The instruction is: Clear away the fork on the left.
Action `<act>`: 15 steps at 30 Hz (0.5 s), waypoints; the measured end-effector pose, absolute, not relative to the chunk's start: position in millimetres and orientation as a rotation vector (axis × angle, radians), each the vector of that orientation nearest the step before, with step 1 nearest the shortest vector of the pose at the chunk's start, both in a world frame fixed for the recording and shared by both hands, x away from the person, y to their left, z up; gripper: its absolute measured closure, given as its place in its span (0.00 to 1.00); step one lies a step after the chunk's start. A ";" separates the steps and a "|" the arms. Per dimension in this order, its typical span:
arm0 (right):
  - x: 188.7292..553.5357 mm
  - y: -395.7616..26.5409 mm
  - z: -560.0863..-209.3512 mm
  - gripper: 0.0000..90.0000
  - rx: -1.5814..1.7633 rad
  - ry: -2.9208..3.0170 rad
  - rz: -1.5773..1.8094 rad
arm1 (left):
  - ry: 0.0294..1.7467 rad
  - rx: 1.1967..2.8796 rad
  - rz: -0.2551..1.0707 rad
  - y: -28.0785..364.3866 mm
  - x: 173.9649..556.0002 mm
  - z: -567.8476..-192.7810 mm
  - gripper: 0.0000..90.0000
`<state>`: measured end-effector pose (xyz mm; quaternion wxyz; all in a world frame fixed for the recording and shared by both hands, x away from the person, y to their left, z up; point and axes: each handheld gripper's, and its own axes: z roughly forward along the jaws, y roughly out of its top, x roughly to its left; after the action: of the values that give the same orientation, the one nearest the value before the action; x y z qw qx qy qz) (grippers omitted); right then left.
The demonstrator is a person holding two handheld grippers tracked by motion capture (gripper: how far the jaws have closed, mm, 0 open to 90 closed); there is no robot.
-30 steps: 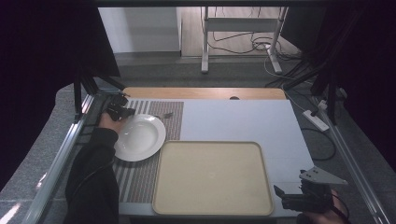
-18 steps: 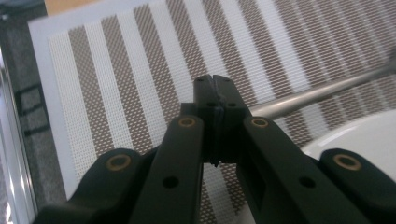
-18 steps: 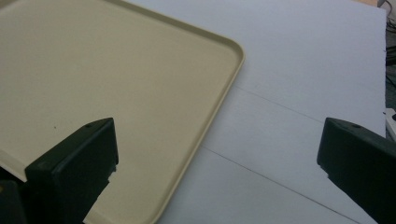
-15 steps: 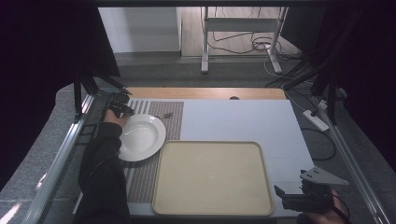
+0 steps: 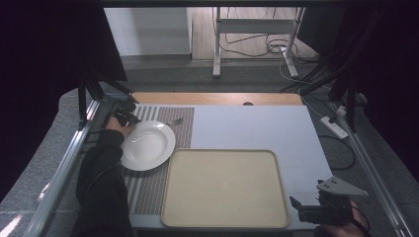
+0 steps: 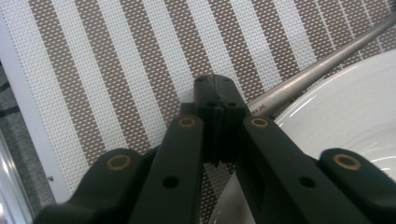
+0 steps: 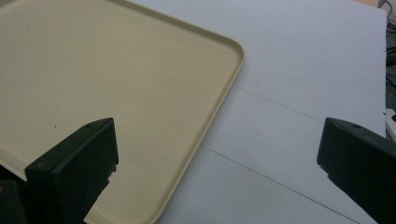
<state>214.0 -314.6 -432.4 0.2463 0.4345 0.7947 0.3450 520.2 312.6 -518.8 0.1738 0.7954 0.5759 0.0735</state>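
A white plate (image 5: 147,144) lies on a brown-and-white striped placemat (image 5: 148,190) at the table's left. A metal utensil (image 5: 176,121) rests along the plate's far rim. My left gripper (image 5: 123,116) hovers low at the plate's far-left edge, jaws shut. In the left gripper view the shut gripper (image 6: 215,84) points at the placemat (image 6: 116,60). There the utensil's handle (image 6: 317,65) runs over the plate's rim (image 6: 345,102) and disappears under the right jaw; contact cannot be told. My right gripper (image 5: 299,210) stands open at the front right, beside a beige tray (image 5: 225,190).
The right gripper view looks past the open gripper (image 7: 217,140) onto the tray's corner (image 7: 116,70) and the white tabletop (image 7: 299,93). A power strip (image 5: 335,127) and cables lie off the table's right edge. A metal rail (image 5: 64,163) borders the left side.
My left gripper has shifted a little and sunk toward the placemat at the plate's far-left rim. The right gripper has kept still.
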 end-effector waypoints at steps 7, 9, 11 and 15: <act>214.4 -314.5 -432.4 0.00 1.187 2.168 0.941 | 1.609 2.135 0.238 308.6 524.4 -504.1 0.83; 214.7 -314.3 -432.5 0.00 1.186 2.170 0.940 | 1.526 2.127 0.223 299.4 527.1 -497.8 0.76; 214.6 -314.4 -432.5 0.00 1.186 2.169 0.941 | 1.500 2.138 0.234 292.9 528.6 -495.5 0.64; 214.1 -315.0 -432.3 0.00 1.186 2.167 0.944 | 1.392 2.222 0.189 260.5 537.6 -497.0 0.33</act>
<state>214.1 -315.0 -432.3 0.2461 0.4346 0.7943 0.3460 537.6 260.5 -497.0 0.2536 0.8176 0.5123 0.0694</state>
